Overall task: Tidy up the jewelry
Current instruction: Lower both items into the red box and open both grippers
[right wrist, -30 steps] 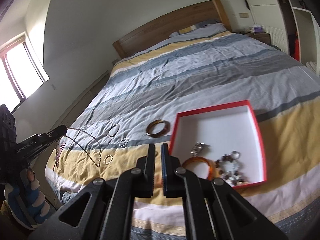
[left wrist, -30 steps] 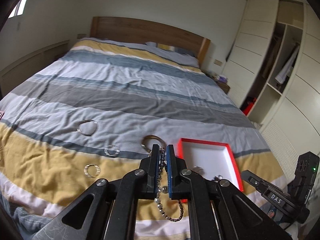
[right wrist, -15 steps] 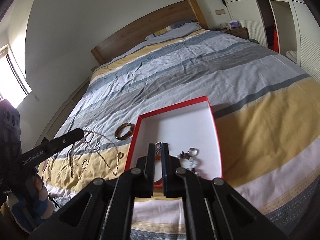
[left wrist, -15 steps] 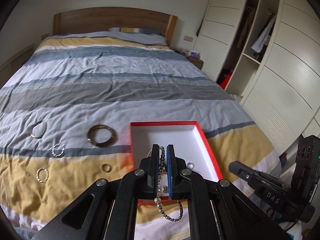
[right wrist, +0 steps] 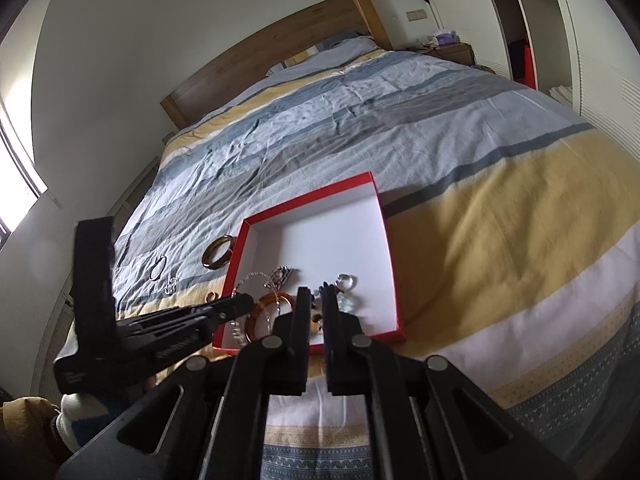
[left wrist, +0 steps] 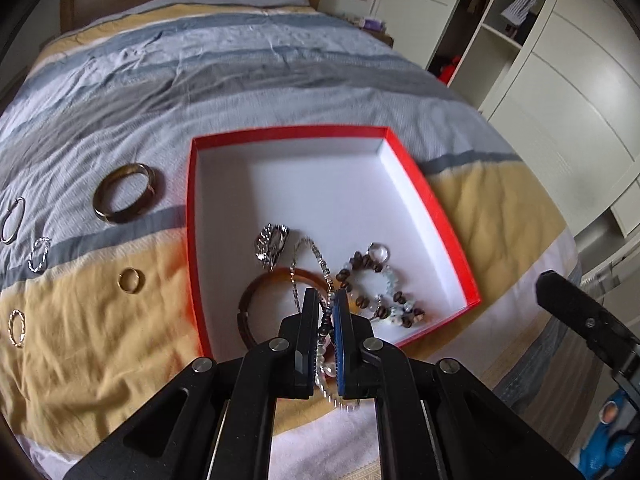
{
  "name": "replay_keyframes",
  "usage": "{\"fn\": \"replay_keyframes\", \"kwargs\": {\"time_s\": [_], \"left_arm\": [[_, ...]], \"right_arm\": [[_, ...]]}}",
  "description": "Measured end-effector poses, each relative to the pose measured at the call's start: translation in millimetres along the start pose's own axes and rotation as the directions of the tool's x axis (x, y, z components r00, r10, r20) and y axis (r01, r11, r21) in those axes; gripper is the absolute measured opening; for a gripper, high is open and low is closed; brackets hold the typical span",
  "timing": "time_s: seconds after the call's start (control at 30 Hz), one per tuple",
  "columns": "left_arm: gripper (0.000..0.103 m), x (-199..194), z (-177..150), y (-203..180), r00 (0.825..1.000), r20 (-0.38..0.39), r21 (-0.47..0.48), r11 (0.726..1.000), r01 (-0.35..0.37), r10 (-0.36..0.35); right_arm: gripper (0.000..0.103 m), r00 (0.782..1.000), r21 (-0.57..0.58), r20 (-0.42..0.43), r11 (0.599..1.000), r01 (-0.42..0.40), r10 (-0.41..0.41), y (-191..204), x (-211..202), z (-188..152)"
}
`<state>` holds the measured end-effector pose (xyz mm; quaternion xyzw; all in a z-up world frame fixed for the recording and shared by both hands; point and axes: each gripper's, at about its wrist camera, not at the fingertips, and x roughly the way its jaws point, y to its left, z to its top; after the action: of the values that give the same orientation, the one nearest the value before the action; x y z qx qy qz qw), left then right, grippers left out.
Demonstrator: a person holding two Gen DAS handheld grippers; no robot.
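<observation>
Left gripper (left wrist: pixel 328 302) hangs over the near edge of the red box (left wrist: pixel 436 200), jaws clamped on a beaded necklace (left wrist: pixel 326 356) whose silver chain loop drapes inside the box beside the amber bangle (left wrist: pixel 256 300). Right gripper (right wrist: pixel 316 300) hovers by the box, jaws nearly together, holding nothing. A brown bangle (left wrist: pixel 125 193) and 4 small rings lie on the striped bedspread (left wrist: pixel 280 60).

One red box (left wrist: pixel 430 196), five loose rings (left wrist: pixel 130 280).
</observation>
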<state>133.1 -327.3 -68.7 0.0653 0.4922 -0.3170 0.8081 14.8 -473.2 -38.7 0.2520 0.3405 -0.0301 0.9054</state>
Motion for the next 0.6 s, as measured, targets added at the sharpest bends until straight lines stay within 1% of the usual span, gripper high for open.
{"fn": "replay_keyframes", "kwargs": {"time_s": [0.07, 0.2, 0.4, 0.47, 0.53, 0.6], "left_arm": [[0.007, 9.7, 0.0, 0.1, 1.0, -0.014, 0.004, 1.0, -0.014, 0.014], [0.007, 20.5, 8.3, 9.2, 0.999, -0.039, -0.024, 0.999, -0.031, 0.03], [0.007, 21.0, 42.9, 16.4, 0.999, -0.004, -0.045, 0.998, -0.051, 0.051], [0.007, 21.0, 49.0, 17.0, 0.999, 0.004, -0.049, 0.997, -0.052, 0.052], [0.007, 25.2, 49.4, 16.1, 0.998, -0.003, -0.043, 0.998, -0.056, 0.055], [0.007, 32.2, 42.3, 14.6, 0.998, -0.021, -0.028, 0.998, -0.062, 0.062]], "right_arm": [[0.005, 1.0, 0.002, -0.004, 1.0, 0.003, -0.003, -2.0, -1.0, -2.7], [0.005, 1.0, 0.001, -0.007, 1.0, 0.01, -0.01, -3.4, -5.2, -6.9], [0.005, 1.0, 0.012, 0.0, 1.0, 0.028, -0.028, -8.3, -13.1, -11.2], [0.005, 0.999, 0.014, 0.002, 0.999, 0.035, -0.035, -9.6, -14.2, -11.2], [0.005, 0.999, 0.018, 0.002, 0.999, 0.042, -0.042, -11.4, -14.2, -10.8], [0.005, 0.999, 0.022, 0.0, 0.999, 0.047, -0.047, -12.7, -12.9, -10.7]]}}
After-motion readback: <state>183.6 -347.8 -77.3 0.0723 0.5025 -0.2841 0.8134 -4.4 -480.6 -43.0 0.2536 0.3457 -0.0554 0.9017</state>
